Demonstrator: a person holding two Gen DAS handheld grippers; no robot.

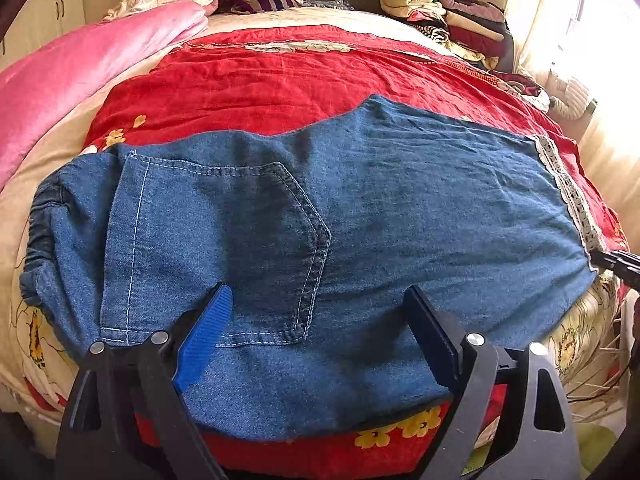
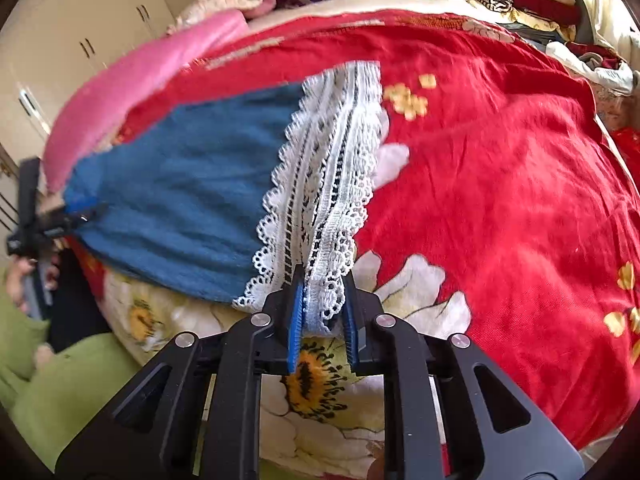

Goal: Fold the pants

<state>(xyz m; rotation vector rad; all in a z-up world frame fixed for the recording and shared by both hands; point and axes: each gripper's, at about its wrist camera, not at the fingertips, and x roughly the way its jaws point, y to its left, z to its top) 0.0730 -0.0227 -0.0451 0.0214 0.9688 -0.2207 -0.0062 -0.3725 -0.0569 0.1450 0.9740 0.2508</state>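
The denim pants (image 1: 312, 232) are lying spread flat across the red floral bedspread (image 1: 280, 76), folded leg over leg so that a single back pocket (image 1: 224, 248) is facing up. Seen against that pocket, the gathered elastic waistband (image 1: 40, 224) is sitting off to its left, and the leg is running away to its right, ending in a white lace hem (image 1: 568, 192).

The left gripper (image 1: 320, 320) is hanging just below the pocket with its jaws standing wide apart, the blue ribbed pad (image 1: 208, 332) on one side and the dark pad (image 1: 432, 336) on the other, nothing caught between them. Whether the tips are touching the denim or only hovering over it, I cannot tell.

The right gripper (image 2: 322, 300) is at the far end from the pocket, its jaws drawn in close and pinching the bunched lace hem (image 2: 328, 184) at the near corner of the leg, the lace rising out from between its blue pads (image 2: 295, 320).

Beyond the pocket, toward the headboard, a pink quilt (image 1: 80, 68) is lying along the bed's left side and a stack of folded clothes (image 1: 444, 16) is sitting at the far right corner.
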